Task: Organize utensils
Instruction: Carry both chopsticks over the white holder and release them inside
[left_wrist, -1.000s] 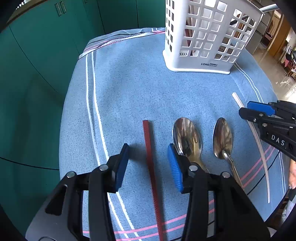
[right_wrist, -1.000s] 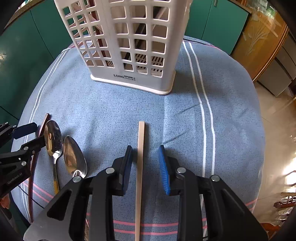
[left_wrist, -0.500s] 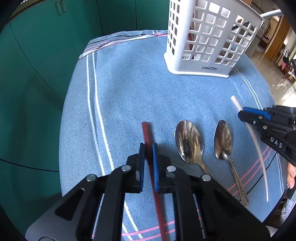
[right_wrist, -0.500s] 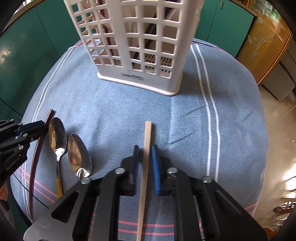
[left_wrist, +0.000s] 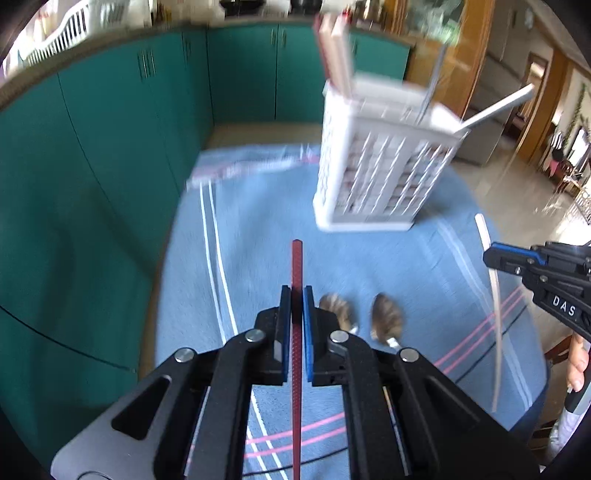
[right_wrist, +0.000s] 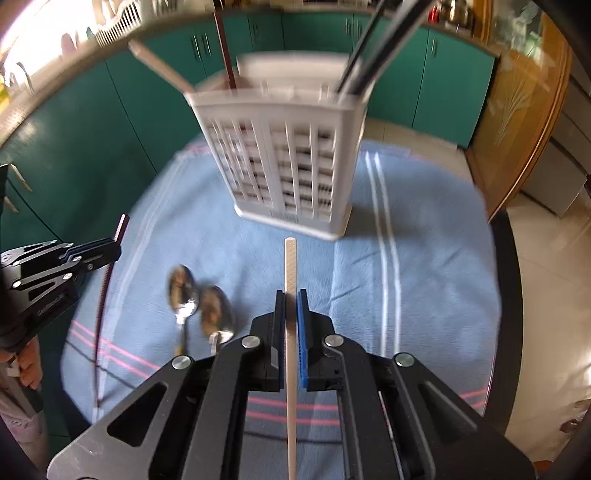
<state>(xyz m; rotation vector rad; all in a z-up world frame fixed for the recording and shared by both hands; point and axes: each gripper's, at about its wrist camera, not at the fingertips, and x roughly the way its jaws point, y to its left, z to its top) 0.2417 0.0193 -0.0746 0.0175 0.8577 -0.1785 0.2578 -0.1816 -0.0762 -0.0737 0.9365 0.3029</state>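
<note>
A round table under a blue tablecloth (left_wrist: 266, 229) with white and pink stripes fills the lower part of both wrist views, with teal cabinet doors (left_wrist: 110, 155) curving behind it. On the far part of the cloth stands a white lattice utensil caddy (right_wrist: 291, 162), upright, with several long pieces already standing in it: pale and dark sticks at one end and grey or black rods leaning out at the other, all blurred. The left gripper (left_wrist: 296, 295) has its blue-padded fingers (left_wrist: 284, 325) pressed closed on a red chopstick (left_wrist: 296, 266), which runs straight forward between them, its tip pointing toward the caddy and raised off the cloth. The right gripper (right_wrist: 291, 299) is likewise clamped on a white chopstick (right_wrist: 290, 262), its far end pointing at the caddy's base; from the left wrist view this stick shows as a long pale line hanging down through the fingers of the right gripper at the right edge. Two metal spoons (right_wrist: 199, 299) lie side by side on the cloth between the two grippers, bowls toward the caddy, handles toward the near edge, just beside each other; whether they touch cannot be told through the blur.
</note>
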